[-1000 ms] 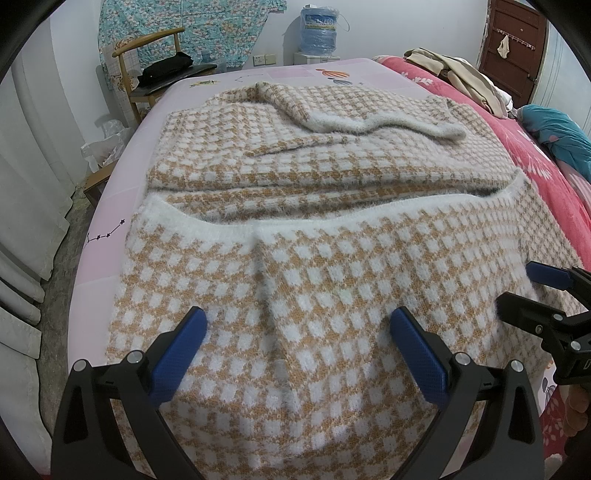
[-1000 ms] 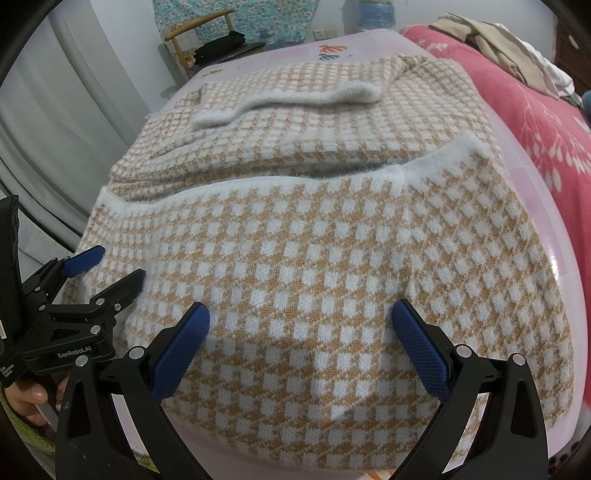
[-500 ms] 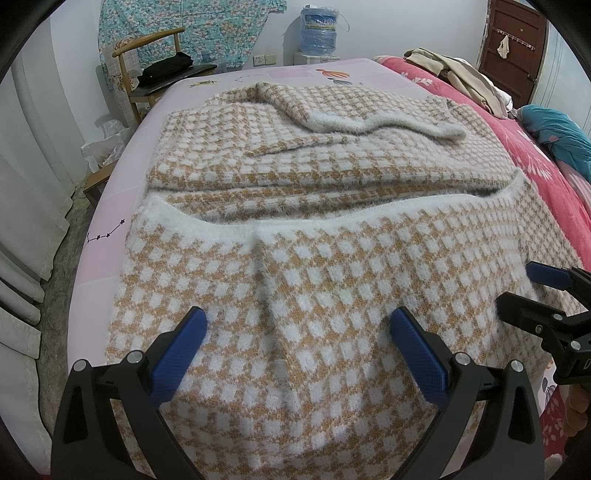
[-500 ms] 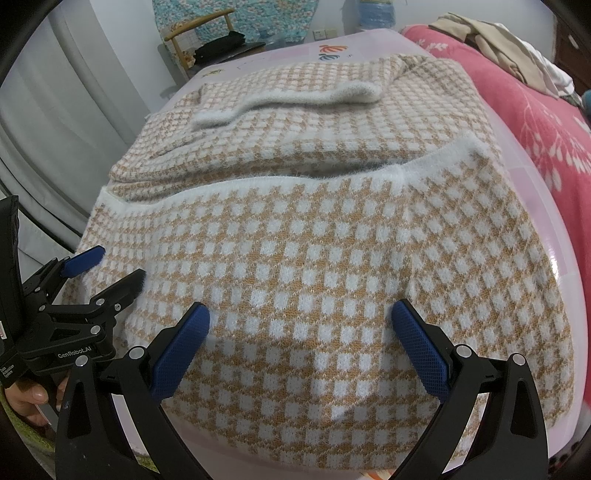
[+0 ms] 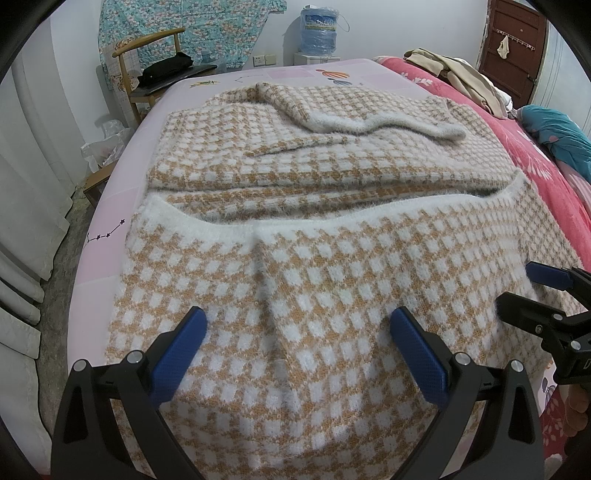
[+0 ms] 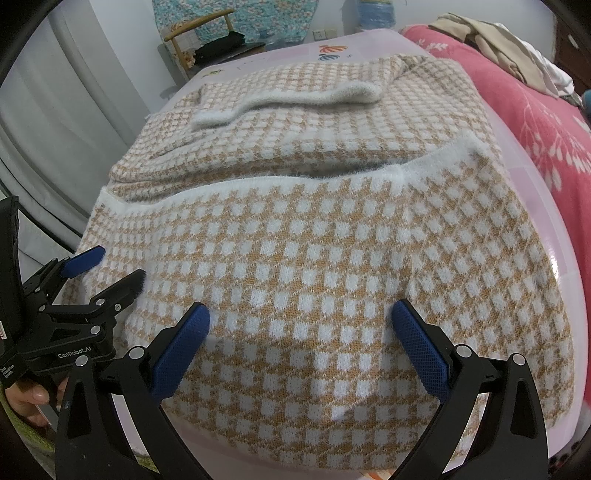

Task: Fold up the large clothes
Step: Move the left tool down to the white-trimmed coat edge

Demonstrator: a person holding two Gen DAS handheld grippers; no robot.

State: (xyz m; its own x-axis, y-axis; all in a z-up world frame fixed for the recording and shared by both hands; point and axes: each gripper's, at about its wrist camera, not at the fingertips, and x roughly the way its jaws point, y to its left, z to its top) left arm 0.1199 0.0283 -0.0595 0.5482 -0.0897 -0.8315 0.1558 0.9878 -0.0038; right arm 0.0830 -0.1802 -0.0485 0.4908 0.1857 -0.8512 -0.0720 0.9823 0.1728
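A large tan-and-white checked knit garment (image 5: 332, 236) lies spread on the pink bed, its near part folded back so a fuzzy white hem (image 5: 332, 218) runs across the middle; a sleeve with a white cuff (image 5: 369, 122) lies at the far end. It also shows in the right wrist view (image 6: 314, 236). My left gripper (image 5: 297, 334) is open and empty, hovering over the near edge. My right gripper (image 6: 301, 328) is open and empty, over the near right part. Each gripper shows in the other's view: the right one (image 5: 532, 295), the left one (image 6: 107, 269).
The pink bed sheet (image 5: 110, 221) drops off at the left to the floor and grey curtains. A red blanket (image 5: 554, 177) with piled clothes (image 5: 454, 74) lies at the right. A wooden chair (image 5: 159, 74) and a water bottle (image 5: 319, 29) stand beyond the bed.
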